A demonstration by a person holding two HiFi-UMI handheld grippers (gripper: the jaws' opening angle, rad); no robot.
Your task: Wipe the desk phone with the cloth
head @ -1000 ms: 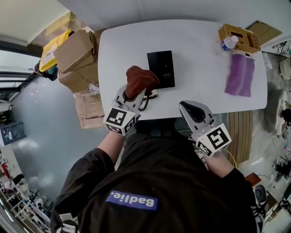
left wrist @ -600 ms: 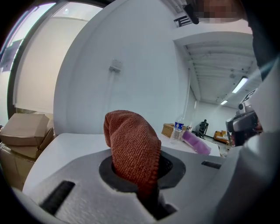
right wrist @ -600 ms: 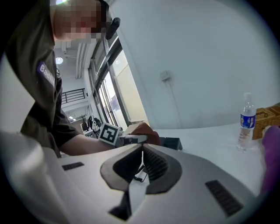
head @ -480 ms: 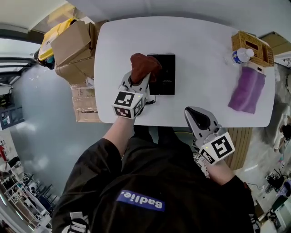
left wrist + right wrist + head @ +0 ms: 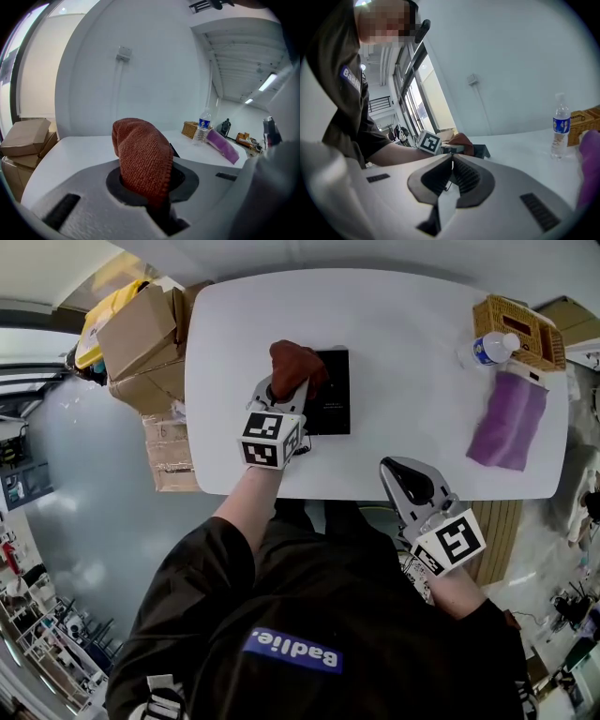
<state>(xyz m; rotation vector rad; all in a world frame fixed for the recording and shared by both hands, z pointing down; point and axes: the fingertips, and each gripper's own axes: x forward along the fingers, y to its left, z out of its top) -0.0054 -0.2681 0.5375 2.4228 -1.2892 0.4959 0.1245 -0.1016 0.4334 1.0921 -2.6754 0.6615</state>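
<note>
The black desk phone (image 5: pixel 330 390) lies flat on the white table (image 5: pixel 403 343), left of its middle; its coiled cord shows beside my left gripper. That left gripper (image 5: pixel 286 381) is shut on a rust-brown cloth (image 5: pixel 293 365), which rests on the phone's left part. From the left gripper view the cloth (image 5: pixel 143 157) bulges up between the jaws and hides most of the phone. My right gripper (image 5: pixel 405 476) hovers at the table's near edge, shut and empty. The right gripper view shows its jaws (image 5: pixel 451 165) meeting, with the phone (image 5: pixel 480 151) and cloth (image 5: pixel 461 139) beyond.
A purple cloth (image 5: pixel 507 418) hangs over the table's right end. Next to it stand a water bottle (image 5: pixel 486 349) and a wicker basket (image 5: pixel 521 320). Cardboard boxes (image 5: pixel 141 334) are stacked off the table's left end.
My left gripper has carried the brown cloth farther up onto the phone's left part. The right gripper has stayed at the near edge.
</note>
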